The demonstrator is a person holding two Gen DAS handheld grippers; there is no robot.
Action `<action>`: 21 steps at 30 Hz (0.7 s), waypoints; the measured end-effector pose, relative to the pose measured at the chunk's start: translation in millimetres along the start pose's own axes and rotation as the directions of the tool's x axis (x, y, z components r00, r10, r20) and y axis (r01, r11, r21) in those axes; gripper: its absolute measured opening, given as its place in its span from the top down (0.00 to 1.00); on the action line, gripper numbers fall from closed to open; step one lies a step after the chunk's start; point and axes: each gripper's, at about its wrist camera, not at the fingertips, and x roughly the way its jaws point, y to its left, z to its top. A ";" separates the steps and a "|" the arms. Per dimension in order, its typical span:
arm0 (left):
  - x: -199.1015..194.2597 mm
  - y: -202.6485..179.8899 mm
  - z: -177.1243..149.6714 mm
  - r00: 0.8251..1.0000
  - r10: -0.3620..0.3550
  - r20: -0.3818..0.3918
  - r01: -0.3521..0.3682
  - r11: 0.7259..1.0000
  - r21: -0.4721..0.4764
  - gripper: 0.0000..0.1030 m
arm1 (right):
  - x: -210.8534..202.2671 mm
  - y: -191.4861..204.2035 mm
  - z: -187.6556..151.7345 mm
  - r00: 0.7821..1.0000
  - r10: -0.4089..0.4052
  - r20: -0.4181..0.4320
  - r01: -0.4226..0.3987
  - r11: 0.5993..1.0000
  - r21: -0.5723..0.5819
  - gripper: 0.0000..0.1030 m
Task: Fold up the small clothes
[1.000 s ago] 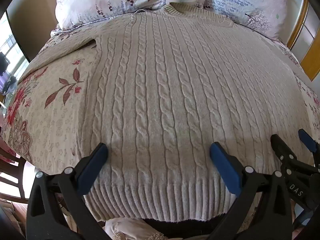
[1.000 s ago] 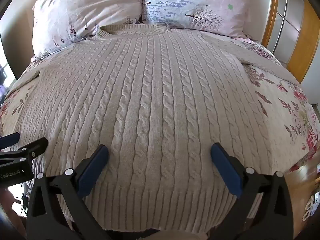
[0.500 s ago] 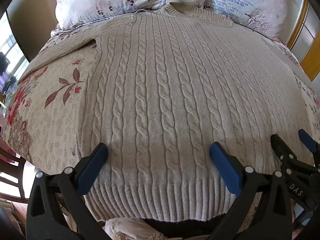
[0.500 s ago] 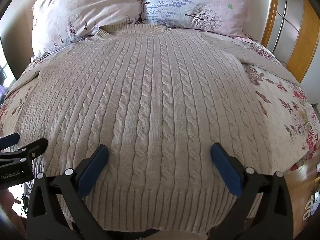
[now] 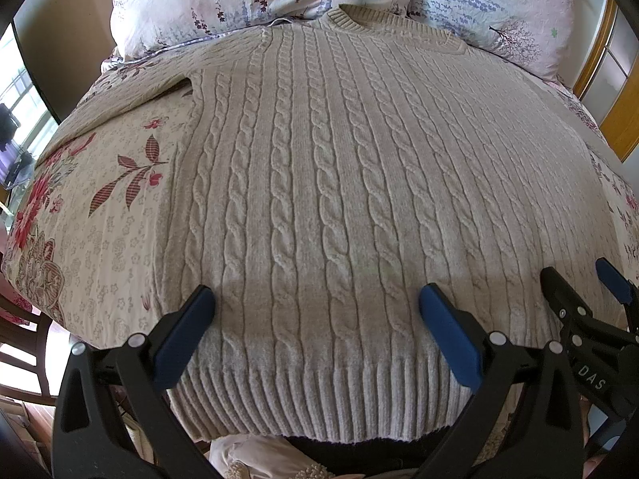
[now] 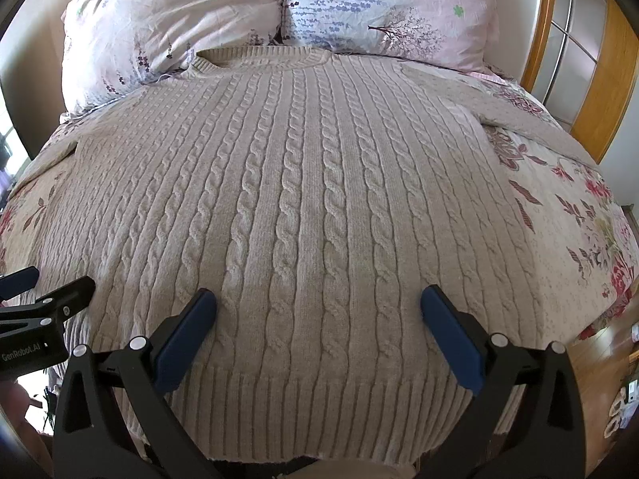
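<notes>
**Cable-Knit Sweater: Handling and Grip Points Before the First Fold**

The cable-knit sweater (image 5: 319, 183) lies flat and face up on the floral bedspread (image 5: 112, 215). Its collar (image 6: 263, 58) touches the two pillows (image 6: 167, 28) at the head edge of the bed; its ribbed hem (image 5: 319, 395) reaches the foot edge. Both sleeves spread outward toward the side edges.

Handling: the garment appears thick, soft and fairly heavy for a knit. It will likely drape and sag when lifted, and stretch if pulled by one point. The raised cables should give the pads good friction; slipping is unlikely. The loose yarn may snag.

Grip points: the ribbed hem corners are the firmest edges. Sleeve cuffs or shoulder seams suit an inward sleeve fold.

Appearance: beige, with vertical rope cables separated by plain bands. No folds are present.

Tool state: the left gripper (image 5: 315, 315) and right gripper (image 6: 317, 315) hover over the hem, jaws apart, holding nothing.
</notes>
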 end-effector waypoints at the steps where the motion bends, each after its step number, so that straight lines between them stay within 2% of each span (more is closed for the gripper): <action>1: 0.0 0.0 0.0 1.000 0.000 0.000 0.000 1.000 0.000 0.02 | 0.1 0.0 -0.1 1.000 0.000 0.000 0.000 1.000 0.000 0.01; 21: 0.1 0.0 0.0 1.000 0.000 -0.001 0.000 1.000 0.000 0.02 | 2.4 -1.3 -0.3 1.000 -0.003 -0.004 0.003 1.000 0.003 0.01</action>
